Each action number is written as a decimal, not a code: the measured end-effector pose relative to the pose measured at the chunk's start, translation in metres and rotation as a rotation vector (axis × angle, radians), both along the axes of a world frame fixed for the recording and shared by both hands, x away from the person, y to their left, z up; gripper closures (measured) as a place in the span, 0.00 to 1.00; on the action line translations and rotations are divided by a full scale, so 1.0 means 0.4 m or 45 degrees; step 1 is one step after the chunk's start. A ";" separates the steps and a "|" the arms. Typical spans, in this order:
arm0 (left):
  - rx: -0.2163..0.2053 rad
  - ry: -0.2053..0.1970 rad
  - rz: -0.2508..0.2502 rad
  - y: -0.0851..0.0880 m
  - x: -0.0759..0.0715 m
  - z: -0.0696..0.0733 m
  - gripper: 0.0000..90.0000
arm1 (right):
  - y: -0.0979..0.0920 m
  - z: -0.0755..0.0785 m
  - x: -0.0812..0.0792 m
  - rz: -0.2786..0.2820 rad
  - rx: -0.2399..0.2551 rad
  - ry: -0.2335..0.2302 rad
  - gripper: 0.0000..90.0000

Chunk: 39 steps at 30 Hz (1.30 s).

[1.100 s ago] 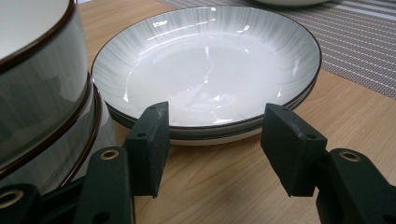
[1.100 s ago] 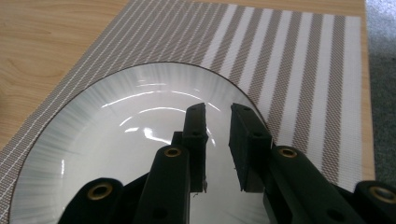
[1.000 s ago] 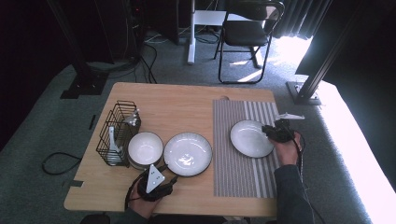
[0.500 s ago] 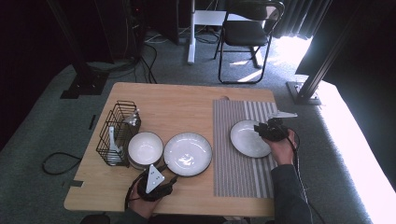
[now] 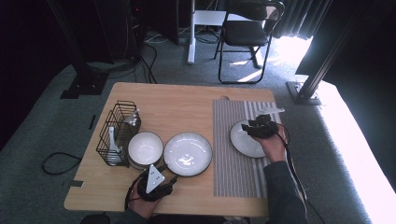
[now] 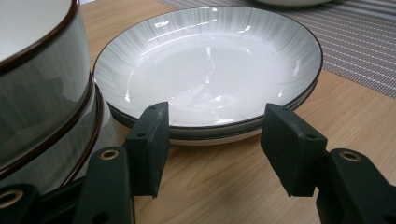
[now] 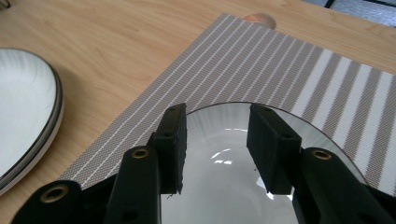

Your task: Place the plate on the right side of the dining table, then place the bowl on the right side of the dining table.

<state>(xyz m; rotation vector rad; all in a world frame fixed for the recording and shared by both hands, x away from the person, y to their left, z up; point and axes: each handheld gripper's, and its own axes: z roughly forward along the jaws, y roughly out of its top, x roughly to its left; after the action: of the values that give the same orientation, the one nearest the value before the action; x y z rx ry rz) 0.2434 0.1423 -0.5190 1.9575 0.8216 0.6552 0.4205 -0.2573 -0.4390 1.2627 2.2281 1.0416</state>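
On the striped mat at the table's 3 o'clock side sits a white plate with a dark rim, flat on the weave. Right gripper hangs over that plate's far-right part, held by the person's right hand, cable trailing back toward 5 o'clock. In the right gripper view its jaws have just been opening and stand apart above the plate; pads press on nothing, only the plate's glossy well shows in the gap. Mat runs away toward 12 o'clock there, and a second plate's edge sits at 9 o'clock.

Centre of table: wide shallow plate, grey-streaked, dark rim, on bare wood just left of the mat. Touching or nearly touching it at its 9 o'clock: stacked bowls. Black wire rack stands at the bowls' 9 o'clock, with some utensils in it, too small to identify.

Left gripper rests near the table's 6 o'clock edge, grey three-cornered plate on top, pointing at the shallow plate's near rim. Left gripper view: jaws wide apart, low to the wood, the shallow plate just beyond the pads, not touched. Looks like two such plates stacked, going by the doubled rim. Bowls fill the 9 o'clock side.
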 end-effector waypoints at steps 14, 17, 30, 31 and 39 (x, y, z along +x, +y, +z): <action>0.002 0.000 0.000 0.000 0.000 0.000 0.48 | 0.056 0.017 -0.002 0.105 -0.041 -0.020 0.62; 0.003 -0.001 0.000 -0.001 0.000 0.000 0.48 | 0.066 0.019 -0.001 0.123 -0.050 -0.022 0.62; 0.003 -0.002 0.001 -0.001 -0.001 0.000 0.48 | 0.087 0.028 -0.005 0.161 -0.064 -0.033 0.62; 0.004 0.000 0.001 -0.001 0.000 0.000 0.48 | 0.091 0.030 -0.006 0.169 -0.066 -0.037 0.61; 0.002 -0.001 -0.001 0.000 0.000 0.000 0.48 | 0.114 0.034 -0.001 0.198 -0.066 -0.040 0.61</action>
<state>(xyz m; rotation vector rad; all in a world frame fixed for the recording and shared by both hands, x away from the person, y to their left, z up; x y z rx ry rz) 0.2434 0.1421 -0.5191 1.9589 0.8201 0.6561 0.4200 -0.2118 -0.4254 1.0581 2.3437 1.0448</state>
